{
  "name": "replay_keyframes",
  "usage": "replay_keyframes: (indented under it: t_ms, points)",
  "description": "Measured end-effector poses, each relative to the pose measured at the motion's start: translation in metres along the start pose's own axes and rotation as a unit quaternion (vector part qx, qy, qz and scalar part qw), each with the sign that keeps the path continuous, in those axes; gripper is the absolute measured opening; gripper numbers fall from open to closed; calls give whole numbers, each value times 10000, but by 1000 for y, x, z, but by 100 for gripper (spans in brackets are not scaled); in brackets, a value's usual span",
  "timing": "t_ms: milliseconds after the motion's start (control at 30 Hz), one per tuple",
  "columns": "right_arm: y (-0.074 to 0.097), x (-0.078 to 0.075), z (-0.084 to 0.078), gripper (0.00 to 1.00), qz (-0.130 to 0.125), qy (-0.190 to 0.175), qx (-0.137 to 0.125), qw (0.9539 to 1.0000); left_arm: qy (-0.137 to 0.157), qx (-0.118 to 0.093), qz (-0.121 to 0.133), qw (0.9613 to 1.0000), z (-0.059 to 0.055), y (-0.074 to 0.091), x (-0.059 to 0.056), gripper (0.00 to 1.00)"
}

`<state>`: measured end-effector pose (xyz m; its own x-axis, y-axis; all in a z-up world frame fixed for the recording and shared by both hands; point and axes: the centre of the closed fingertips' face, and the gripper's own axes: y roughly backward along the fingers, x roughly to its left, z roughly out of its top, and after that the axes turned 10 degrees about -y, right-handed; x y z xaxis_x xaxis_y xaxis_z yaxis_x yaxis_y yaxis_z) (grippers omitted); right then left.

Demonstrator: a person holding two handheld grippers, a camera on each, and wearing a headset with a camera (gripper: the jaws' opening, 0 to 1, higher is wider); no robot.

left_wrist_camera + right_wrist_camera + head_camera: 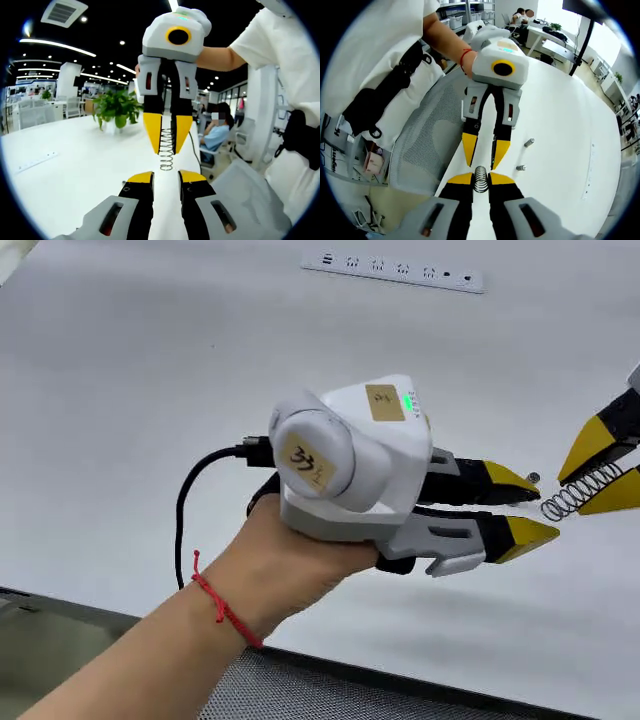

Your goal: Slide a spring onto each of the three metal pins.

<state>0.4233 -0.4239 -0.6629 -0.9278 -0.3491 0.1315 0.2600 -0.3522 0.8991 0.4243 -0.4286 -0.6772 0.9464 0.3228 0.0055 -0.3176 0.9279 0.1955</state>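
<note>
Gripping a coiled silver wire spring crosswise, my right yellow-tipped claw hangs over the smooth white counter. My left claw faces it, released, wedge-shaped tips parted. Stubby metal pins stand upright just beside them.

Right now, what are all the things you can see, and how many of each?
table: one, white, under everything
spring: one, silvery, pinched between two yellow fingers
metal pins: two, silvery, on the table
power strip: one, white, far across the table
plant: one, green, in the background
mesh chair: one, grey, beside the table
cable: one, black, looping over the table
left gripper: one, white with yellow fingers, open
right gripper: one, white with yellow fingers, holding the spring
</note>
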Motion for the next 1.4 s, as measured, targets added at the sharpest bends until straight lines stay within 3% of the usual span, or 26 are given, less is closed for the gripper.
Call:
replay_keyframes:
  t_ms: [333, 467, 800, 1100, 1400]
  points:
    - [11, -21, -14, 12, -495, -543, -128, 9972, -149, 163, 383, 9990, -20, 35, 13, 37]
    - [11, -34, -27, 12, -762, -797, -41, 9939, -182, 286, 600, 9976, -31, 56, 22, 44]
    - [-1, -63, -59, 12, -1107, -1270, 205, 9855, -153, 502, 1049, 9931, -53, 100, 47, 57]
    - [-22, -82, -79, 12, -1168, -1487, 413, 9811, 16, 637, 1261, 9900, -71, 120, 62, 69]
    - [-45, -99, -99, 12, -1117, -1643, 553, 9785, 71, 647, 1345, 9888, -79, 123, 68, 79]
